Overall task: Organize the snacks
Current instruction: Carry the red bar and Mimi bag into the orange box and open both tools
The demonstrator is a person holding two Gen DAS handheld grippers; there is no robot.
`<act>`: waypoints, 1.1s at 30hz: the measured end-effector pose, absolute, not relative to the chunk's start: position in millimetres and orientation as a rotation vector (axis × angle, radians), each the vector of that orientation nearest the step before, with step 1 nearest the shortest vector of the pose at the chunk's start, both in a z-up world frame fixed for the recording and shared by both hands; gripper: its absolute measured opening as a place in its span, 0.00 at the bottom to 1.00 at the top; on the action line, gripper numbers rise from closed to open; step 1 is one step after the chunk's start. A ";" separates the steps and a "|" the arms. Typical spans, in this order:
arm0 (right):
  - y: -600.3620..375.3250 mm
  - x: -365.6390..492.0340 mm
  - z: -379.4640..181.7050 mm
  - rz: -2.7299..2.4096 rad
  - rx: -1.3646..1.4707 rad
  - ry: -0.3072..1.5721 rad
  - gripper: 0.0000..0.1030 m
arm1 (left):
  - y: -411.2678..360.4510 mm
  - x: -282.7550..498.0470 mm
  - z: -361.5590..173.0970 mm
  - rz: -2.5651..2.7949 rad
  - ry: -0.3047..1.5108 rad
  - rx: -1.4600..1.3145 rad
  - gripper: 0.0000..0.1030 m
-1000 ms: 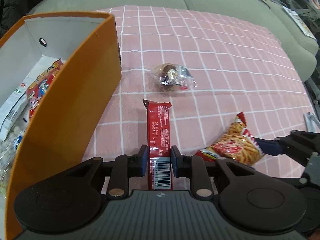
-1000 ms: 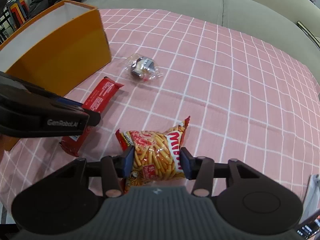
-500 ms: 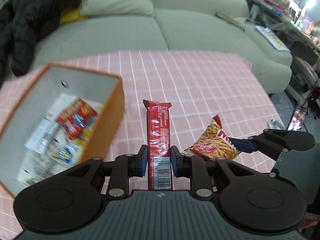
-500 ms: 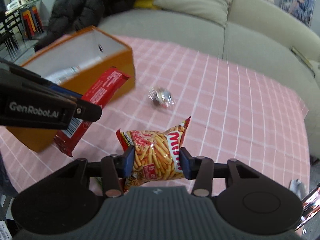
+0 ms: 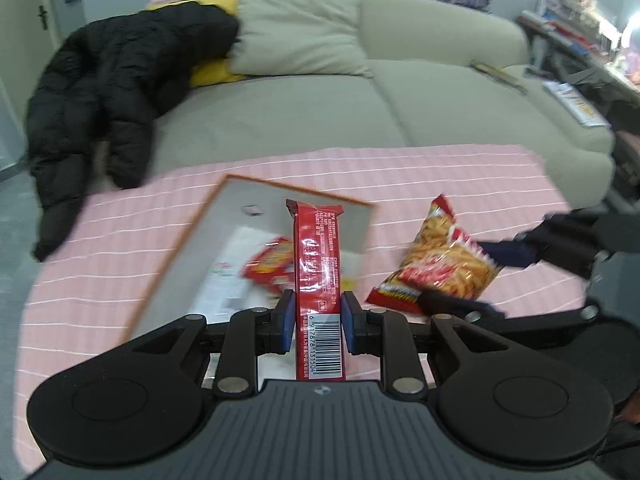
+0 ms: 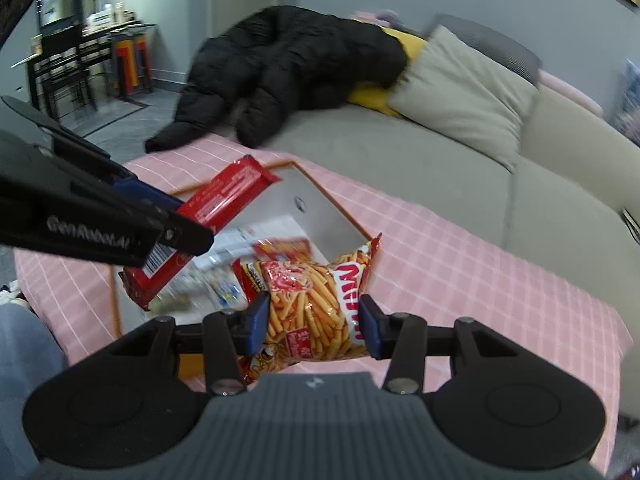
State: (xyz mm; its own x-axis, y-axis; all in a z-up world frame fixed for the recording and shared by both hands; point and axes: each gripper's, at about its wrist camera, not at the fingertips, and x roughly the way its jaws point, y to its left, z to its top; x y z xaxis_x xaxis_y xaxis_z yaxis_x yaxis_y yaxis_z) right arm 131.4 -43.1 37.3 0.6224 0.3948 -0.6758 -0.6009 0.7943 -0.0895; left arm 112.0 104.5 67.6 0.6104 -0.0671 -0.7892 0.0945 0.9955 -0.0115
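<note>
My left gripper point(image 5: 318, 316) is shut on a long red snack bar point(image 5: 318, 264) and holds it in the air above the orange box point(image 5: 176, 256). My right gripper point(image 6: 312, 326) is shut on a bag of fries-style chips point(image 6: 316, 304), also raised, at the box's right edge. The bar point(image 6: 216, 204) and the left gripper point(image 6: 164, 228) show at the left in the right wrist view. The chips bag point(image 5: 444, 264) and the right gripper point(image 5: 532, 252) show at the right in the left wrist view. The box point(image 6: 340, 216) holds several snack packets point(image 6: 280, 250).
The box stands on a pink checked tablecloth point(image 5: 440, 172). Behind it is a beige sofa point(image 5: 440, 92) with a black jacket point(image 5: 112, 80) and a cushion point(image 5: 296, 28). Shelves and chairs point(image 6: 76, 52) stand far left in the right wrist view.
Both grippers have lifted their snacks off the cloth and risen high, moving over the box. The wrapped round snack on the cloth is out of view now.
</note>
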 end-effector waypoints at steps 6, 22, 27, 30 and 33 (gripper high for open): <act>25.0 152.6 40.2 0.666 -0.416 0.669 0.43 | 153.8 132.8 45.4 -0.050 1.001 0.045 0.25; 106.7 218.1 -34.3 0.718 -0.731 0.729 0.43 | 184.9 194.7 -41.3 -0.060 1.223 0.126 0.25; 106.6 233.9 -59.1 0.695 -0.740 0.776 0.43 | 182.6 201.8 -62.1 -0.053 1.250 0.157 0.25; 106.9 236.0 -70.0 0.695 -0.749 0.786 0.44 | 180.5 205.5 -70.9 -0.055 1.266 0.158 0.26; 110.1 239.7 -75.3 0.690 -0.761 0.792 0.45 | 179.1 207.3 -73.4 -0.056 1.270 0.157 0.26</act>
State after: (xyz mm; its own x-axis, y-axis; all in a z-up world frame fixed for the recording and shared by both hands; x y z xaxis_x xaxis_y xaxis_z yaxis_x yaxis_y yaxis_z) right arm 239.7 110.1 -75.3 0.5218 0.2505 -0.8155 -0.7734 0.5423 -0.3282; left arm 207.3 179.1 -73.4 0.2962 0.0453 -0.9540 0.1286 0.9879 0.0869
